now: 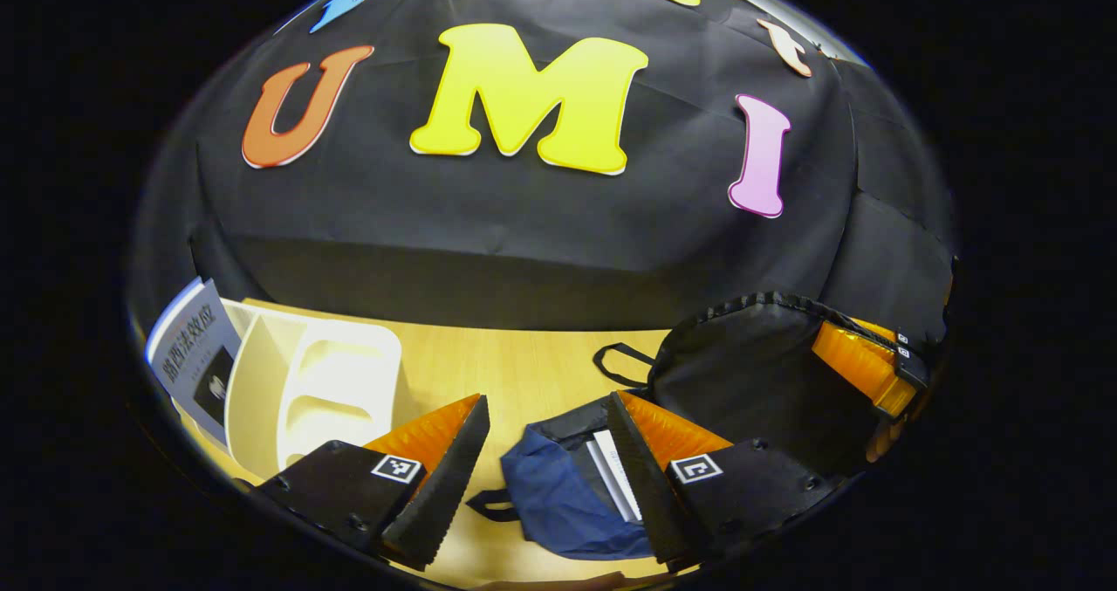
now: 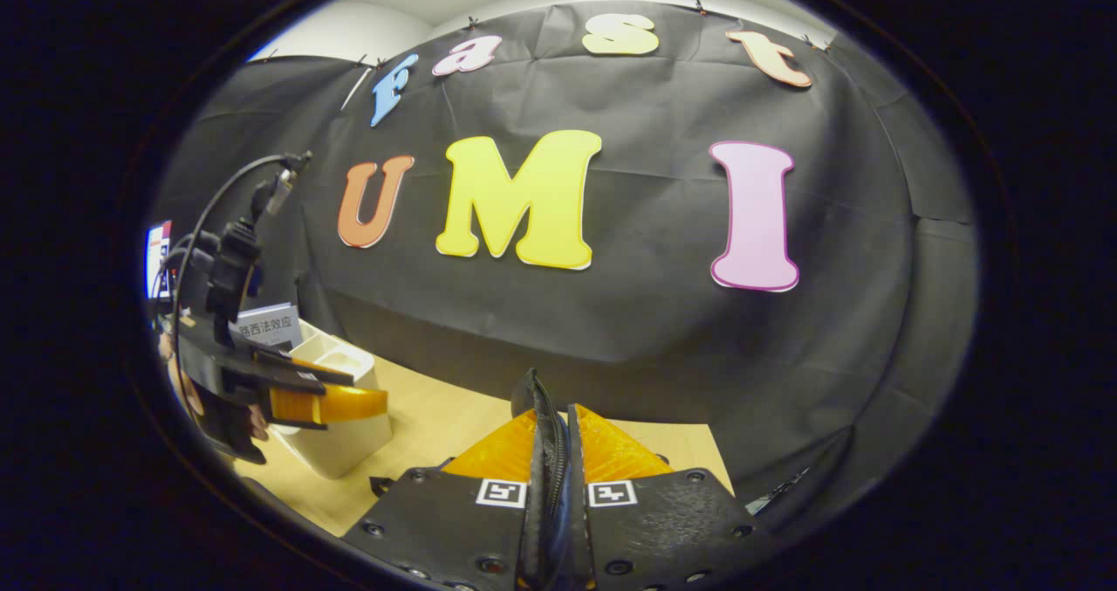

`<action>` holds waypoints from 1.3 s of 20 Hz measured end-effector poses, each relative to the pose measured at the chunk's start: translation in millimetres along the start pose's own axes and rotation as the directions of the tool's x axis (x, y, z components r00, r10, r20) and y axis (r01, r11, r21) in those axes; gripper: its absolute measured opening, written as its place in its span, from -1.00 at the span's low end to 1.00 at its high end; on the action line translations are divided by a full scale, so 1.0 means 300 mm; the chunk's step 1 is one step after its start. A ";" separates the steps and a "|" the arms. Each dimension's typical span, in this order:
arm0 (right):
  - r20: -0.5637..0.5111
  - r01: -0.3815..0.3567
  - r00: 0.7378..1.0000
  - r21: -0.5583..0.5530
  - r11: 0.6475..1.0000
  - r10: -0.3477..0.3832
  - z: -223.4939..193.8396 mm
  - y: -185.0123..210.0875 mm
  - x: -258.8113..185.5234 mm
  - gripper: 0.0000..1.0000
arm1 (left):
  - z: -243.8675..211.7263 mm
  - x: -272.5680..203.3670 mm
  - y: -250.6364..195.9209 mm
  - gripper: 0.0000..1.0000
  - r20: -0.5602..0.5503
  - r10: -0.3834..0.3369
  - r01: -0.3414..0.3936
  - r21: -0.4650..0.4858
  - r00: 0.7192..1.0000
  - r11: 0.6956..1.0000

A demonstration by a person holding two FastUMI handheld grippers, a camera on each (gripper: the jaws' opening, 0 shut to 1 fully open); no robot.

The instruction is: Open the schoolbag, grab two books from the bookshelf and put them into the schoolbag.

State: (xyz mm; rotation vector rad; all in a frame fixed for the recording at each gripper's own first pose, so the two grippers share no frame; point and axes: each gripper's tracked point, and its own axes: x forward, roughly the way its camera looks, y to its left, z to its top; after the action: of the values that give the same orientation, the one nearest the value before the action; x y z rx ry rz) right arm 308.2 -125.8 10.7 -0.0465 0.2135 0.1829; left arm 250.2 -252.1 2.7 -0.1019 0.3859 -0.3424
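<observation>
Two grippers, one open bag, one book left on the shelf

One gripper, the right gripper [image 2: 551, 451], has its fingers pinched together on a black edge of the bag, a zippered rim that stands up between them. In the left gripper view that same gripper appears at the far right, holding the bag's [image 1: 750, 373] flap up so the mouth stays open.

The left gripper [image 1: 545, 451] hangs over the table [image 1: 515, 364] with its fingers spread wide and nothing between them. Just ahead and slightly right of them lies the bag's blue lining, with a pale book [image 1: 615, 477] already lying inside, its long edge running away from the fingers.

The white shelf [image 1: 336, 390] stands to the left, with a grey book [image 1: 196, 355] upright at its far side. My judgement: the left gripper is the nearer one for fetching it.

The grey book's cover carries Chinese characters, too distorted to read with certainty.
</observation>
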 end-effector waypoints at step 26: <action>-0.025 -0.002 1.000 -0.104 0.995 0.000 -0.034 0.066 -0.024 -0.78 | 0.152 -0.289 0.995 0.92 -0.192 0.325 -0.307 0.120 0.926 0.944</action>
State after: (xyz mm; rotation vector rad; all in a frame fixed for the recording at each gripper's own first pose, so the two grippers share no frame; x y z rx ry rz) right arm 295.6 -108.3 1.8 -0.1527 0.2285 0.1944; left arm 284.2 59.2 26.8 0.0840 0.5869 -0.0485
